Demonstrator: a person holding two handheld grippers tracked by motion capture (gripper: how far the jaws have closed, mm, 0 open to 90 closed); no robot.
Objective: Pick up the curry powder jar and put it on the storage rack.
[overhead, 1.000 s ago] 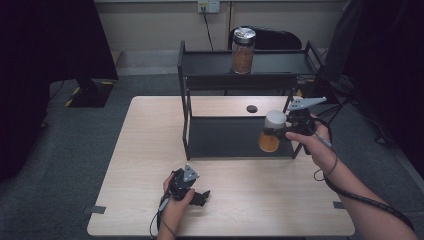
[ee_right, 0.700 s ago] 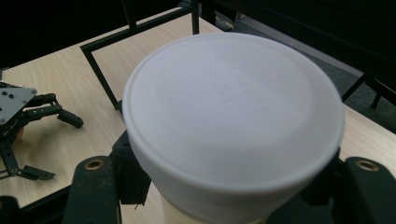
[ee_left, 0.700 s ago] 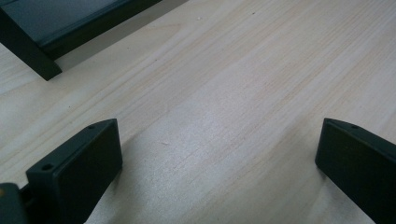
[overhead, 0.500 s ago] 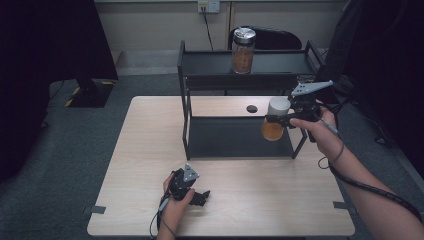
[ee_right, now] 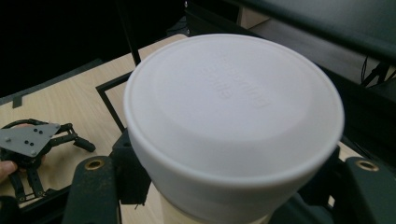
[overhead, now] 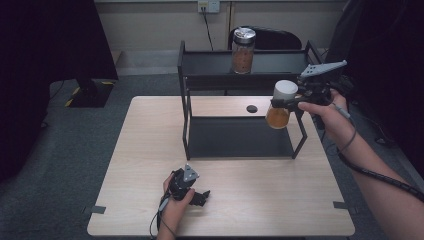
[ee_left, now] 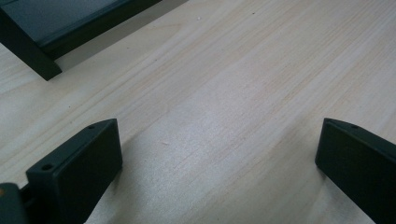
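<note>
Clamped around a white-lidded jar [overhead: 281, 104] of orange contents, the right gripper [overhead: 295, 102] holds it in the air at the right end of the black two-tier rack [overhead: 190, 80], between the two shelves. A second, silver-lidded jar [overhead: 243, 50] stands on the upper shelf. Down on the wooden table [overhead: 140, 150], the left gripper [overhead: 201, 197] rests with its jaws spread wide and nothing between them.

A lab or test room is suggested by a bare wooden table [overhead: 150, 150] set on grey carpet [overhead: 60, 165], tape marks [overhead: 97, 209] at its edges, dark curtains [overhead: 45, 45], and a wall socket [overhead: 208, 6] seen beyond the black rack [overhead: 240, 80].
</note>
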